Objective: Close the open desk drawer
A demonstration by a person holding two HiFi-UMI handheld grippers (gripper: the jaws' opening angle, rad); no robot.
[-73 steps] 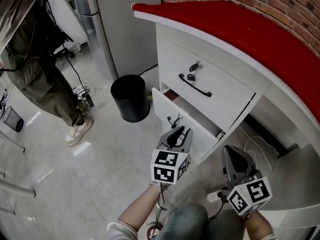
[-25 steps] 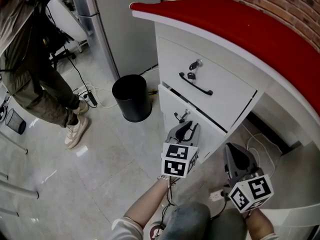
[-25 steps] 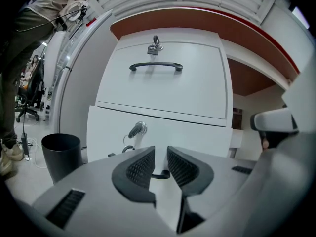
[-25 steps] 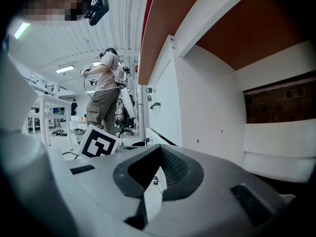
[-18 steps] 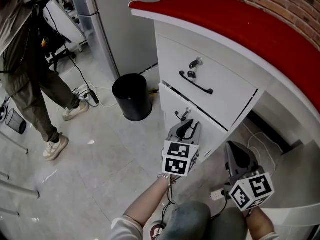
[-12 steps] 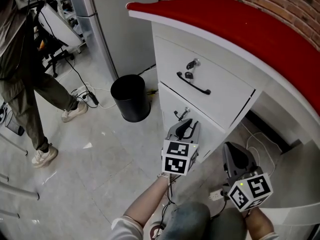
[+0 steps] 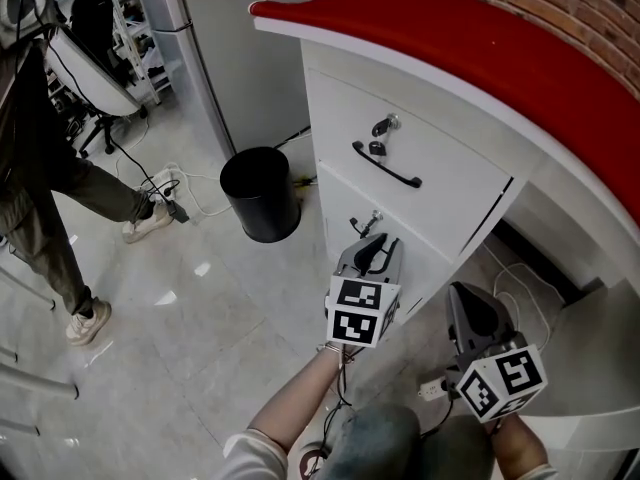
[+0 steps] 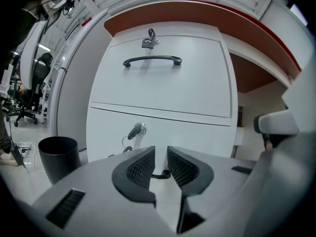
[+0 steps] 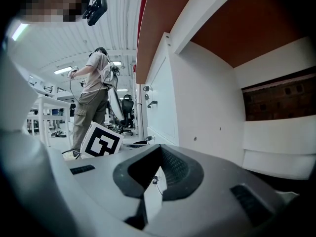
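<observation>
The left gripper (image 7: 374,244), fingers narrowly apart, presses at the handle (image 8: 161,174) of the lower drawer (image 7: 345,200), apparently seating it flush. The right gripper (image 7: 468,303), fingers together and empty, hangs aside, unneeded.

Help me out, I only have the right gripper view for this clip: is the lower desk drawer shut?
Observer: In the head view the lower drawer lies in line with the upper drawer, with no gap showing.
Operator: What are the left gripper's jaws doing?
Observer: The left gripper points at that drawer's front. Its jaws are slightly apart, with the dark handle showing between them.
Operator: Anything in the lock?
Observer: A key sticks out of the lower drawer's lock.
</observation>
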